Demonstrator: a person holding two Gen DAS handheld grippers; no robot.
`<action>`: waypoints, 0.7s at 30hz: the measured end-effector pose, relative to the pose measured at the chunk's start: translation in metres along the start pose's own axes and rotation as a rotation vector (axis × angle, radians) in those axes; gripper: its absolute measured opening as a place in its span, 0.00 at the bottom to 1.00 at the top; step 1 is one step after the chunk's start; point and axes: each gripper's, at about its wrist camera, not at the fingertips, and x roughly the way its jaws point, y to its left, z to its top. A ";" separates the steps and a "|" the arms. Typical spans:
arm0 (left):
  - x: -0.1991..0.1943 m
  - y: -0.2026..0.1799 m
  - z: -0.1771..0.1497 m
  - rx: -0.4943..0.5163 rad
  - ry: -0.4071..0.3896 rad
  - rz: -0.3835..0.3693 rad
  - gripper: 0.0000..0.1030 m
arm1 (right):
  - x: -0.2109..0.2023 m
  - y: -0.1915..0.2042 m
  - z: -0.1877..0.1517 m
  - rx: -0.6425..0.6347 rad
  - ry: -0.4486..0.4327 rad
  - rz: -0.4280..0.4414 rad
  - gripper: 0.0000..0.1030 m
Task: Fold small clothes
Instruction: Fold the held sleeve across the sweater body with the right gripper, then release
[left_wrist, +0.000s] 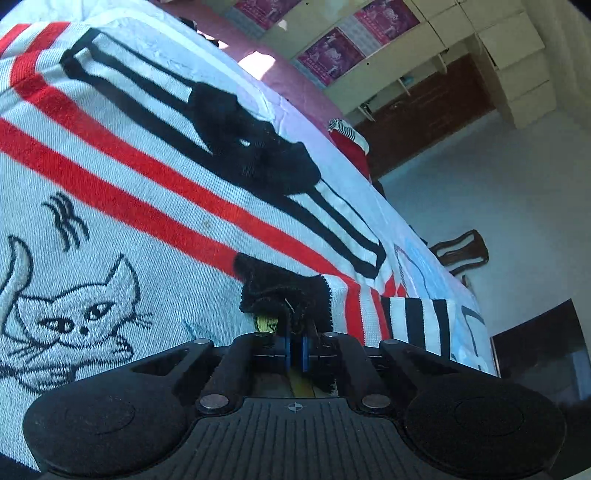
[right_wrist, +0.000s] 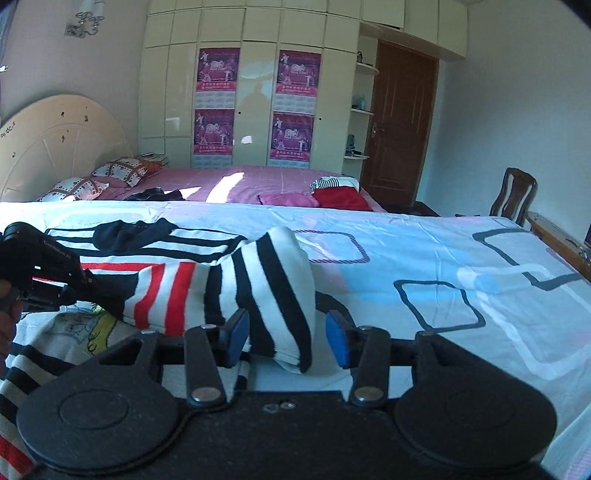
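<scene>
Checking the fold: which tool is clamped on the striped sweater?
The left tool: its pads are shut on the sweater's black hem. The right tool stands open around a striped sleeve.

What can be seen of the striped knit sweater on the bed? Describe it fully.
The striped sweater is a white ribbed knit with red and black bands, black trim and a stitched cat on the front. It lies spread on the patterned bedsheet, partly folded. The left gripper is shut on its black edge. One black-and-white sleeve lies bunched between the open fingers of the right gripper, apparently unpinched.
</scene>
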 end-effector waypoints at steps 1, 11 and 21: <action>-0.006 -0.007 0.000 0.036 -0.029 -0.002 0.05 | 0.001 -0.004 -0.001 0.009 0.006 -0.003 0.43; -0.079 0.002 0.021 0.219 -0.203 0.134 0.04 | 0.015 -0.005 -0.002 0.076 0.032 0.050 0.43; -0.093 0.032 0.035 0.312 -0.249 0.187 0.05 | 0.037 0.009 0.010 0.091 0.050 0.078 0.42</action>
